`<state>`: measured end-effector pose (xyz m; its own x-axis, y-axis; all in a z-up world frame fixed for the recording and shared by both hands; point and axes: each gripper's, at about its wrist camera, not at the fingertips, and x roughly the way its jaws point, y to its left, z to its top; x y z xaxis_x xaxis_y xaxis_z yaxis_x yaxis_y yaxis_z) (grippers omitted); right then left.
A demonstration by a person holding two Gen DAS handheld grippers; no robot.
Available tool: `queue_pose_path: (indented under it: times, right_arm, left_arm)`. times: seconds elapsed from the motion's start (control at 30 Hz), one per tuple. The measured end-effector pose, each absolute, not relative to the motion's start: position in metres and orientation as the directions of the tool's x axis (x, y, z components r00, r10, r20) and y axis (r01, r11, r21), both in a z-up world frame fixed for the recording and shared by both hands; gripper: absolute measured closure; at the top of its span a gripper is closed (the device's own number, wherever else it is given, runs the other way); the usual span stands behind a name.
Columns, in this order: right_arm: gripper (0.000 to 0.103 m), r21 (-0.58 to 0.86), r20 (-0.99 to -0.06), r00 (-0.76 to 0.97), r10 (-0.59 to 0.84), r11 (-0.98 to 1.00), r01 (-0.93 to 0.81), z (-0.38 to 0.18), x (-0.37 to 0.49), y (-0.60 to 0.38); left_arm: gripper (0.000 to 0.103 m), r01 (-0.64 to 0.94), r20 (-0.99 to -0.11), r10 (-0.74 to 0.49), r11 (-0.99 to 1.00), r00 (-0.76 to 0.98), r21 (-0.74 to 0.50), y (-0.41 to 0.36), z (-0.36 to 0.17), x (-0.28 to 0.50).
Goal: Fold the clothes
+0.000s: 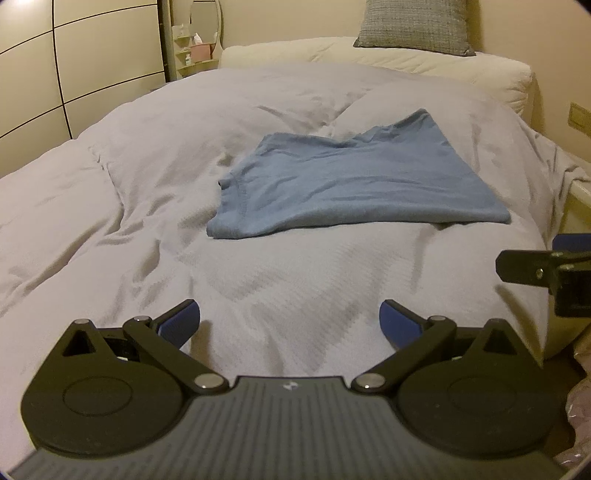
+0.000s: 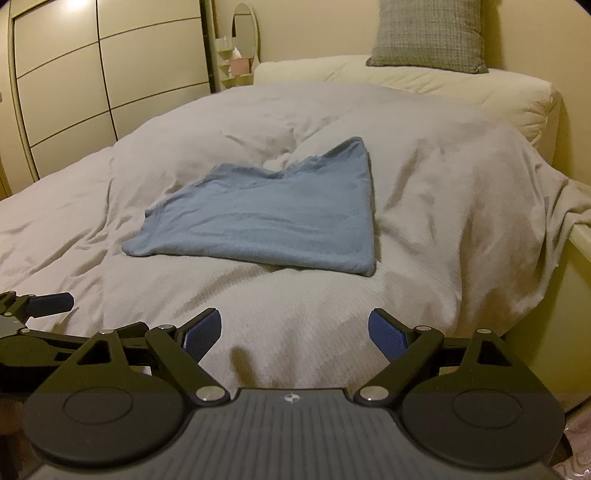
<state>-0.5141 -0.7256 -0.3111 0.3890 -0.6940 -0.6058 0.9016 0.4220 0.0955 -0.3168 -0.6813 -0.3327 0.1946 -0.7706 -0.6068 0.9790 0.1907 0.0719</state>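
In the left wrist view, the left gripper is hovering over the near part of the pale duvet, its blue-padded fingers spread wide apart and holding nothing. The blue shirt is lying folded on the duvet ahead of the gripper and a little to its right, well apart from the fingertips, with a stitched hem curving along its left edge. At the right edge of this view, part of the right gripper is showing, too cut off to judge from here. Beyond the shirt, a cream headboard is carrying a grey cushion, and a panelled wardrobe is standing at the left.

In the right wrist view, the right gripper is likewise hanging over the near duvet with its jaws wide open and empty. The blue shirt is resting ahead and slightly left, apart from the fingers. The left gripper is poking in at the left edge. The grey cushion is sitting on the headboard, and an oval mirror is standing beside the wardrobe.
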Motion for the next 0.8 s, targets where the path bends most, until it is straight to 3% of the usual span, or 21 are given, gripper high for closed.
queue_pose_path:
  times: [0.8]
  right_arm:
    - [0.012, 0.097, -0.660, 0.373, -0.652, 0.418, 0.903, -0.345, -0.496, -0.754]
  left_arm:
    - [0.001, 0.987, -0.628, -0.763, 0.144, 0.152, 0.065, -0.706, -0.347, -0.313]
